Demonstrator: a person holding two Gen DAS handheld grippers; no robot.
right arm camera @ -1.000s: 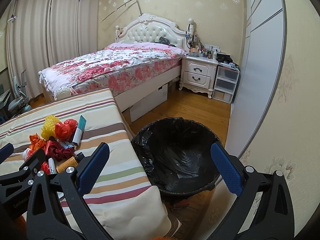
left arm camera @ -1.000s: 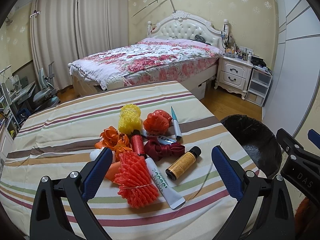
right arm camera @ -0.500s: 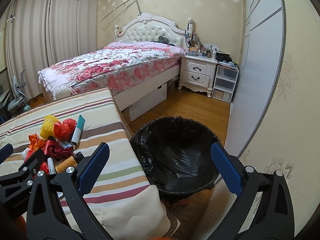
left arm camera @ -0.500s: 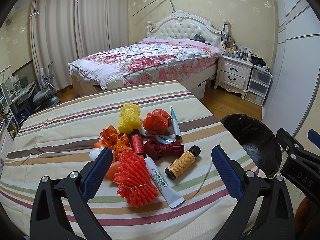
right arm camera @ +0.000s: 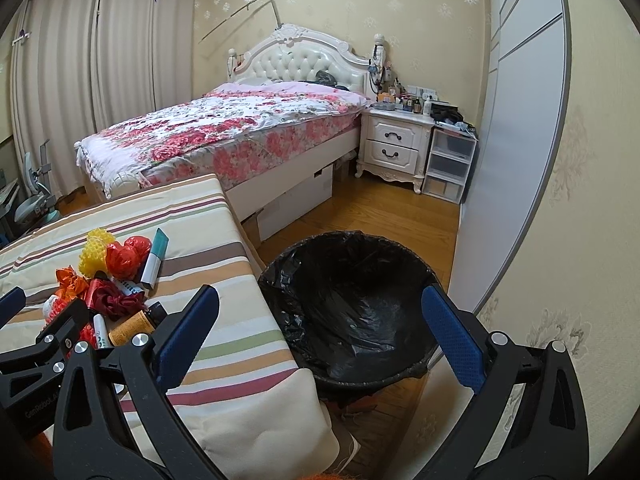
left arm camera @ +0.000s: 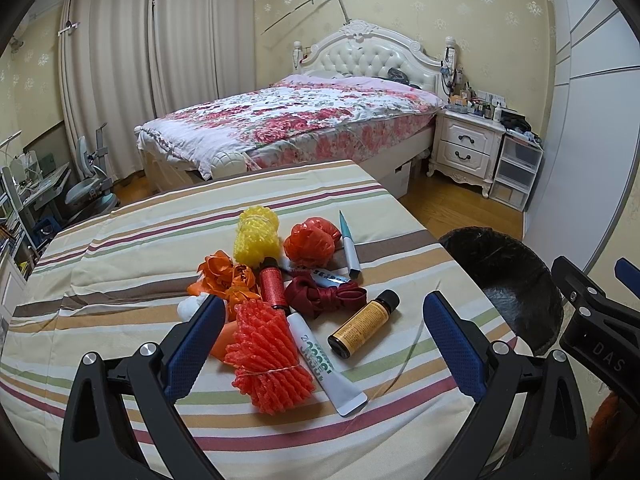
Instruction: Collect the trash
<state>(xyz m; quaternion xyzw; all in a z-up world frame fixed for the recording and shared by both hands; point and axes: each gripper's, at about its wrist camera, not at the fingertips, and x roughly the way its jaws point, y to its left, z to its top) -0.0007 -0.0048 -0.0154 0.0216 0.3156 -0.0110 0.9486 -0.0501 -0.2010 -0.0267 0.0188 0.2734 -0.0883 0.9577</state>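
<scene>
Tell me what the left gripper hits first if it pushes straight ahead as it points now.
Most likely the red foam net, lying between the open left gripper fingers on the striped table; the white tube lies beside it. Depth is uncertain.

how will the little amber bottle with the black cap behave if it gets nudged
The amber bottle lies on its side on the striped cloth, so it would probably roll. It looks rigid and smooth, so the gripper may slip unless it closes squarely across the body.

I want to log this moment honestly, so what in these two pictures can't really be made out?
- White lump, left wrist view: mostly behind the left gripper finger and the orange ribbon; unidentifiable.
- Amber bottle label: print too small to read.
- Trash bin bottom, right wrist view: black liner too dark to show contents.
- Nightstand clutter: too small to name.
</scene>
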